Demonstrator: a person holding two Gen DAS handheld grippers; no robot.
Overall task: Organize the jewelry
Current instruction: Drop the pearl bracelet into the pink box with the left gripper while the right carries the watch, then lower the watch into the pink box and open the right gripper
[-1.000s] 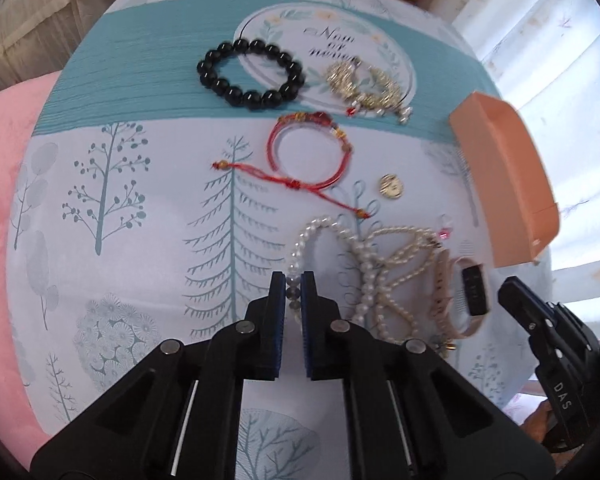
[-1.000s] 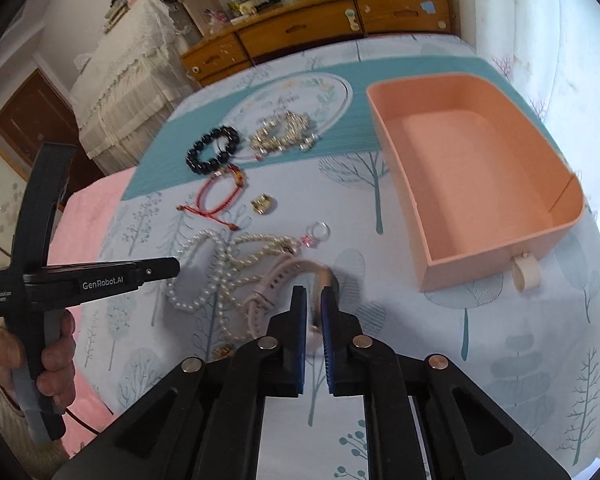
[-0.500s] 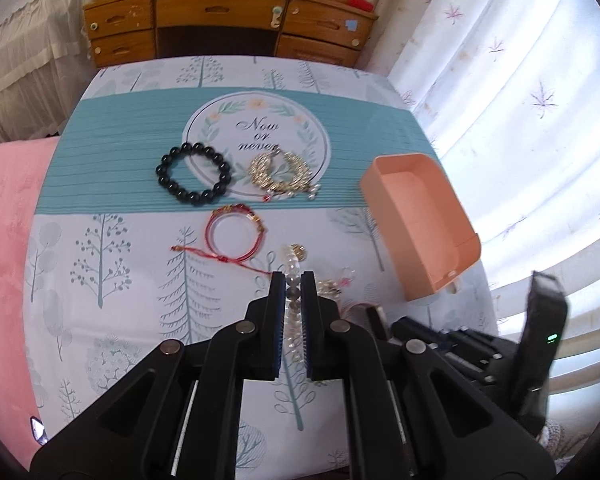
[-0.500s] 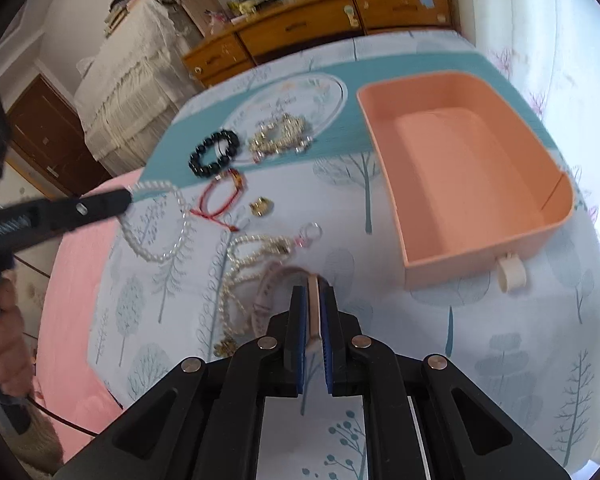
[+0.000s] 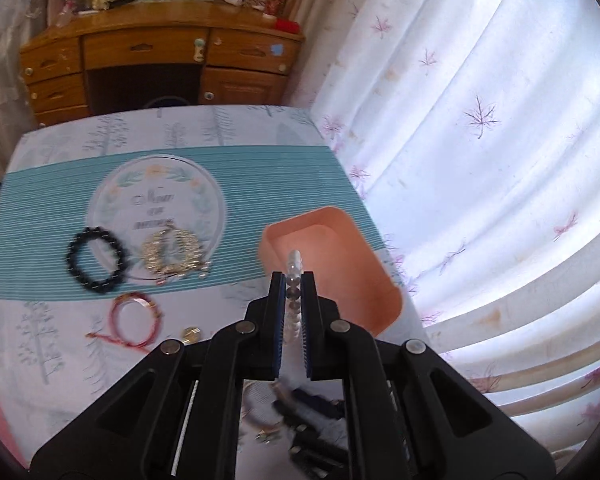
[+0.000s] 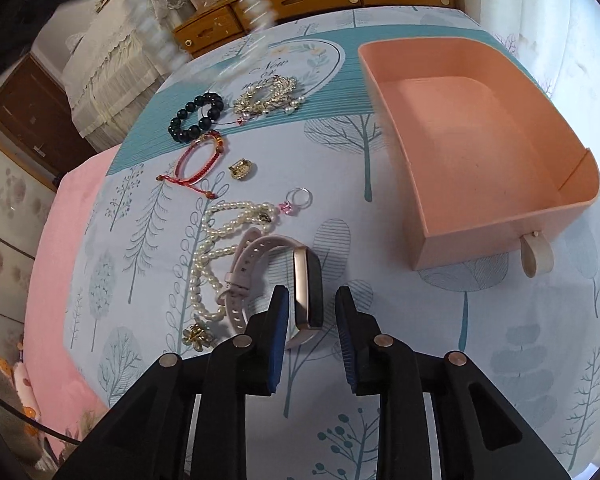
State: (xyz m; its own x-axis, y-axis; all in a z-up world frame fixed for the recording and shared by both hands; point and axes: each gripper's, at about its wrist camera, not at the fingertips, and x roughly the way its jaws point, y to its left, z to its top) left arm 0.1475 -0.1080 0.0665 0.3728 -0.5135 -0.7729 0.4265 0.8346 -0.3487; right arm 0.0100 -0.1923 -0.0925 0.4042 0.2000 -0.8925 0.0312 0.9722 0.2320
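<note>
My left gripper (image 5: 293,280) is shut on a white pearl strand (image 5: 293,264) and holds it high above the cloth, in line with the open pink box (image 5: 340,248). The same strand shows as a blurred loop (image 6: 204,12) at the top of the right wrist view. My right gripper (image 6: 310,300) is low over the cloth and its jaws are opening. A pink wristwatch (image 6: 306,288) stands on edge between them, with a gap on each side. A second pearl necklace (image 6: 216,248) lies just left of the watch. The pink box (image 6: 480,240) is at the right.
On the tree-print tablecloth lie a black bead bracelet (image 6: 196,118), a gold chain pile (image 6: 268,96), a red cord bracelet (image 6: 198,158), a gold charm (image 6: 241,169), a ring with a pink stone (image 6: 298,200) and a gold flower brooch (image 6: 198,336). A wooden dresser stands behind, curtains at the right.
My left gripper has risen and swung right toward the pink box with the pearl strand. My right gripper's jaws, shut on the watch before, have parted from it.
</note>
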